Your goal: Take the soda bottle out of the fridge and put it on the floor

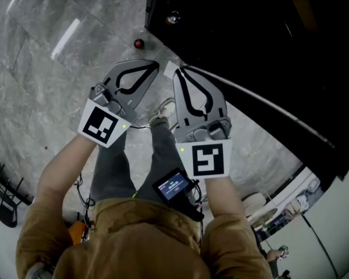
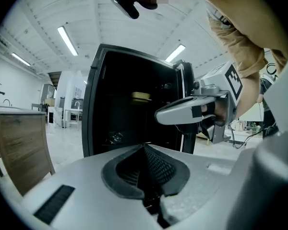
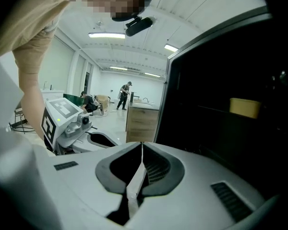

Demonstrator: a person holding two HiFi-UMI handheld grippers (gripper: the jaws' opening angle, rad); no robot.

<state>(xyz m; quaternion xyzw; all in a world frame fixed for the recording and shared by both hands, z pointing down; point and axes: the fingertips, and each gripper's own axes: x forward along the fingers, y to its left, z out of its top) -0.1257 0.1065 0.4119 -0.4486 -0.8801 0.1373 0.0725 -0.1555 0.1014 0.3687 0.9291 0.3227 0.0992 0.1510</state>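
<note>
The black fridge (image 1: 250,34) stands open at the upper right of the head view, its inside dark. Low inside it something small glints (image 1: 173,18); I cannot tell whether it is the soda bottle. The left gripper view shows the same glint (image 2: 116,137) and a yellow item (image 2: 140,96) on a shelf. My left gripper (image 1: 153,67) and right gripper (image 1: 180,71) are held side by side above the floor in front of the fridge. Both are shut with nothing between the jaws, as the gripper views confirm for the left gripper (image 2: 145,146) and the right gripper (image 3: 142,143).
A small red object (image 1: 138,43) lies on the grey marble floor (image 1: 41,57) by the fridge's corner. The fridge door's edge (image 1: 267,106) runs diagonally on the right. A wooden cabinet (image 2: 19,143) stands to the left, with people (image 3: 125,95) far back in the room.
</note>
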